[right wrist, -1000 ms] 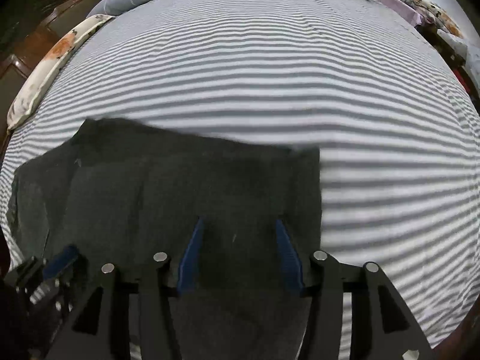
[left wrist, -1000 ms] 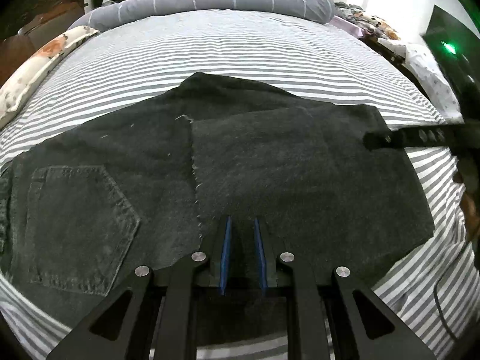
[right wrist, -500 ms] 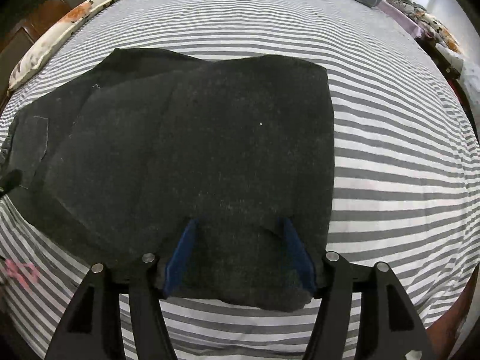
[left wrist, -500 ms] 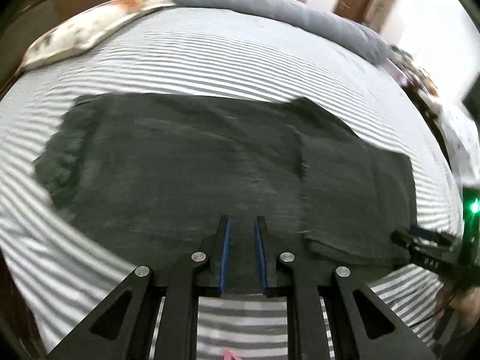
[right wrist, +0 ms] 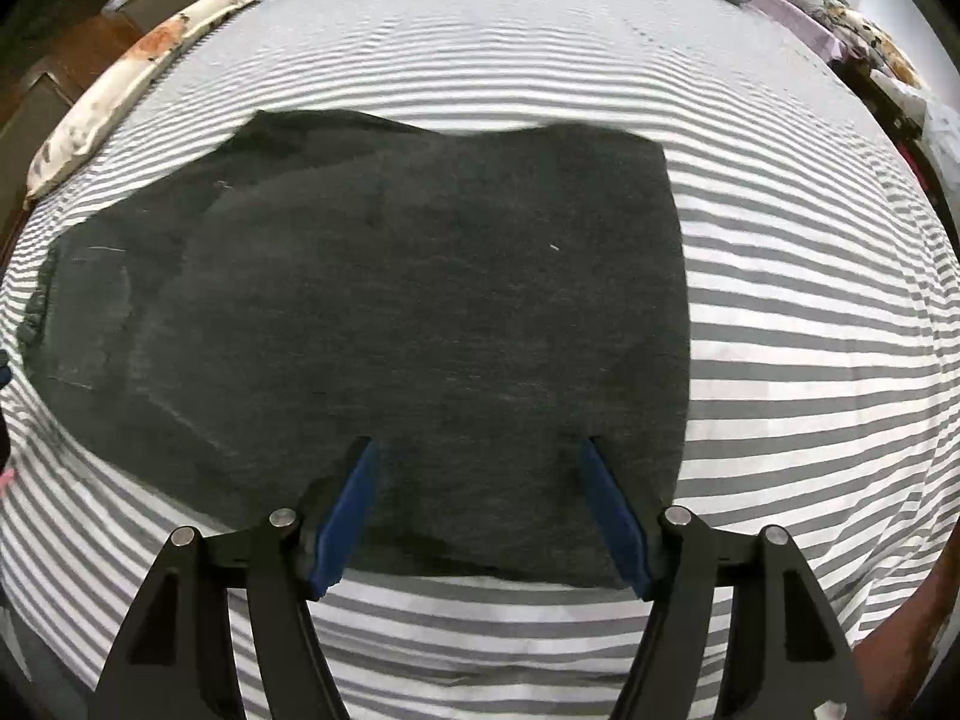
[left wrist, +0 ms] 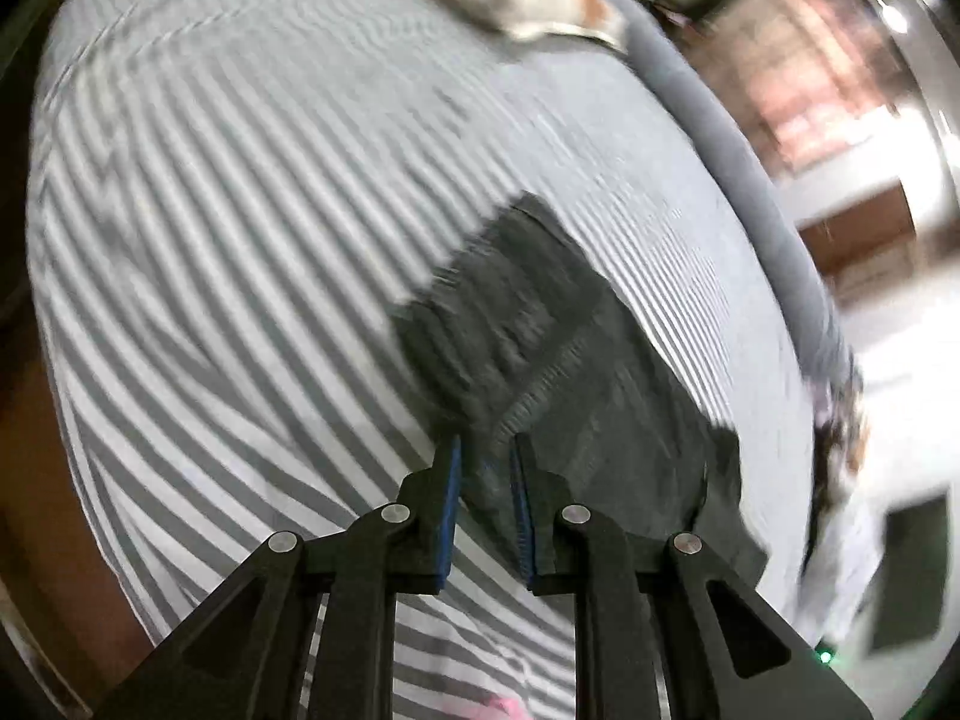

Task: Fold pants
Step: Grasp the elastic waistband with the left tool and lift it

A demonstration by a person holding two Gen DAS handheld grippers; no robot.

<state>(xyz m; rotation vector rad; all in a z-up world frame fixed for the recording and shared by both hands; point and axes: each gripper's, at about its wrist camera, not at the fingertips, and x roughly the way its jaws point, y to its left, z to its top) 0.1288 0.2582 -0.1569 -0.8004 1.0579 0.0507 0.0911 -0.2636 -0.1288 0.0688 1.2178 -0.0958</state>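
**Folding pants on a striped bed**

Lying folded once on the striped sheet (right wrist: 810, 300), the dark pants (right wrist: 420, 300) await the next fold. At nine o'clock the left gripper (left wrist: 485, 504) is narrowed with nothing between its pads; at six o'clock the right gripper (right wrist: 480, 510), just opening, stands released. Gripping matching corners should keep edges aligned. A floral pillow (right wrist: 120, 90) lies at ten o'clock.

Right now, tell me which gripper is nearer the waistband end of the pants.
Left. The left gripper hovers by the pants' waistband end, jaws nearly closed and empty. The right gripper is over the opposite folded end, jaws open.
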